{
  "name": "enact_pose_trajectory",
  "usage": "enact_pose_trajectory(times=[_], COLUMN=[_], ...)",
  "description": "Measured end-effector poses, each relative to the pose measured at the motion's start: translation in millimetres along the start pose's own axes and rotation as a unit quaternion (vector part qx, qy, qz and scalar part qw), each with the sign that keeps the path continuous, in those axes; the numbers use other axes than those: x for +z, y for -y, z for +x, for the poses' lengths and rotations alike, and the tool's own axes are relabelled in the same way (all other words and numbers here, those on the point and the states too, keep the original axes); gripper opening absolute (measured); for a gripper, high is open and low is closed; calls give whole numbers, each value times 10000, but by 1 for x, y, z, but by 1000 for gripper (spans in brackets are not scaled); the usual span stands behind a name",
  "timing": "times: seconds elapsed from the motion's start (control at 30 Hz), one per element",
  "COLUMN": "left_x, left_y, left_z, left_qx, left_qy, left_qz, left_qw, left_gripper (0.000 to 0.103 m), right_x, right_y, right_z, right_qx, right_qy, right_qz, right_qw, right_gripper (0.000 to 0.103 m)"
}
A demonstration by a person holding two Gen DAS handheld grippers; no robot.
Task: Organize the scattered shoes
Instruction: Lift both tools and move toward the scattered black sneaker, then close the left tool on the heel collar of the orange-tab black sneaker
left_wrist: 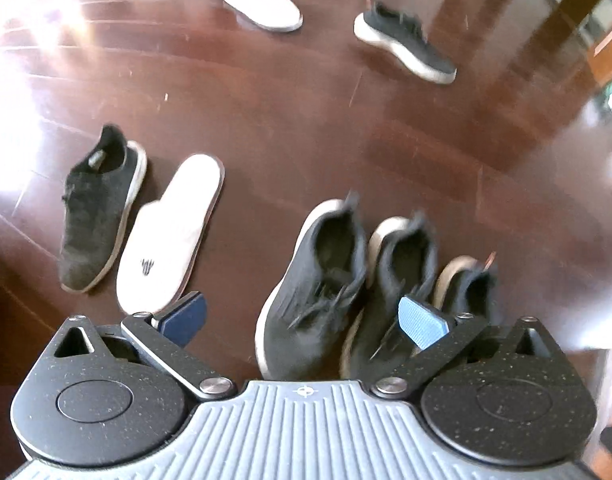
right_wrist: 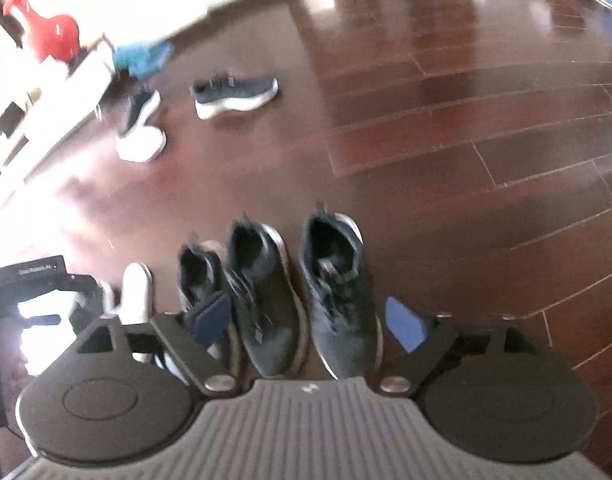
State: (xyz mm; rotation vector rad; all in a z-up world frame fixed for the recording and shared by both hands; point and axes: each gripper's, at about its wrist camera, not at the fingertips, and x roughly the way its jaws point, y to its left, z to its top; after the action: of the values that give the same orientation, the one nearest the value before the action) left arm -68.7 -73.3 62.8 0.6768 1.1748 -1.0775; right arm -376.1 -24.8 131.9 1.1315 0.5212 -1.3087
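Directly below open right tool (right_wrist: 307, 322), three dark shoes (right_wrist: 266, 300), side by side

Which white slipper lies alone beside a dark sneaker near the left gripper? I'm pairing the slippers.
The white slipper with the small dark logo on its toe, right of the black sneaker. The other white slipper lies far off, partly under a sneaker.

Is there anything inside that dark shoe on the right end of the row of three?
The right wrist view looks down into the end shoe: a dark lining and a small greyish tab near the tongue show. The toe end is covered by the upper and laces, so anything deeper cannot be seen.
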Motion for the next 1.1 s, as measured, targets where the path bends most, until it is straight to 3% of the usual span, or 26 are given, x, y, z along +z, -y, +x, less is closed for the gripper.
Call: enact_pose_trajectory(times=[0.17, 0.33, 0.57, 0.73, 0.87, 1.1], left_x=[62, 128, 245, 323, 366, 416], left_y=[8, 23, 48, 57, 67, 90], left_z=[2, 69, 172, 236, 277, 339], left_qx=[39, -99, -328, -751, -978, -1219], left_qy=[559, 635, 443, -38, -230, -444], left_qz=[54, 8, 89, -546, -871, -1231], left_qw=[9984, 9979, 9984, 9957, 9911, 9839], left_gripper=[103, 100, 97, 94, 94, 90], right_x=[30, 61, 94, 111, 127, 143], right_y=[-20, -28, -42, -60, -69, -75], right_z=[26, 77, 182, 237, 266, 315], right_qx=[298, 292, -14, -155, -183, -103], right_qy=[208, 386, 253, 41, -7, -81], right_qz=[42, -46, 716, 933, 1039, 1320], right_qw=[9993, 9988, 9971, 9955, 9944, 9912], right_gripper=[97, 98, 98, 98, 98, 98])
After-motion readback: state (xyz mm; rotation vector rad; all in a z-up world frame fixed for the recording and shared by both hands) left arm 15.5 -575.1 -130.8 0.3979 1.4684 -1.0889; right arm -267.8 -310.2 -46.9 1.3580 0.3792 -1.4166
